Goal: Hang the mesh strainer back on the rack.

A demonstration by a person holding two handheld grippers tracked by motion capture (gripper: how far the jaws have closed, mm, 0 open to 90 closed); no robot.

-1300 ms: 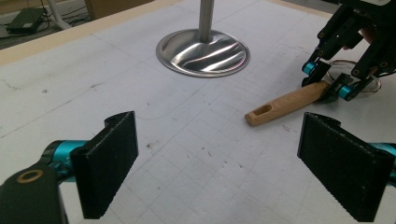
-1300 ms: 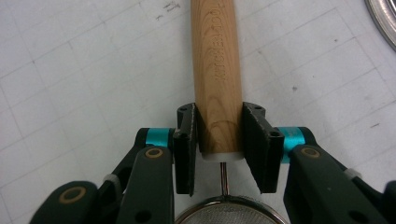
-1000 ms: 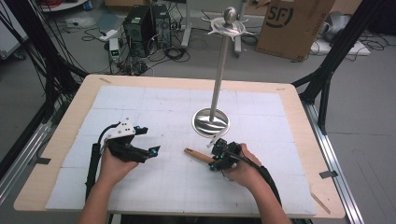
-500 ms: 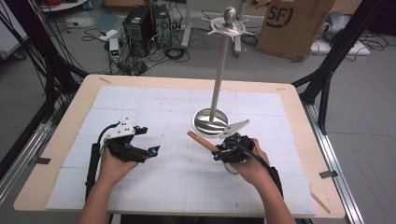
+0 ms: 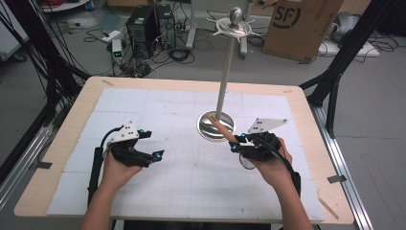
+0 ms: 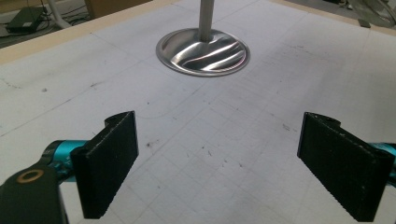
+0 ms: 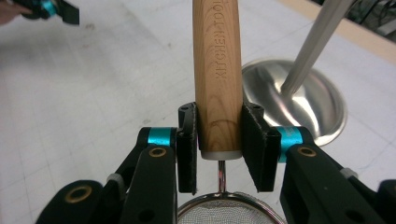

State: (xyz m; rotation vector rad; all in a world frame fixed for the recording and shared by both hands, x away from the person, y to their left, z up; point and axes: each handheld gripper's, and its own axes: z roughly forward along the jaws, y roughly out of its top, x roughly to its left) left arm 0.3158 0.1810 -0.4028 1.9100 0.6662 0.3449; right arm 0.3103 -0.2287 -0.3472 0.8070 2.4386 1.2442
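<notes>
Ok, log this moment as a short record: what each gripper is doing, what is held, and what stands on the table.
left gripper: open, nothing between its jaws, low over the white gridded mat
right gripper: shut on the wooden handle of a mesh strainer
handle marking: reads KITCHEN TOOL
stand: metal utensil stand with a round base, upright near the table's middle
handle position: its free end points toward the stand's base
table: wooden edge showing round the mat

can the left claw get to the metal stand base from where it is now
Probably yes. The left claw is open and holds nothing, and only bare white mat lies between it and the stand base. The right claw, holding the wooden-handled strainer, sits beside the base.
</notes>
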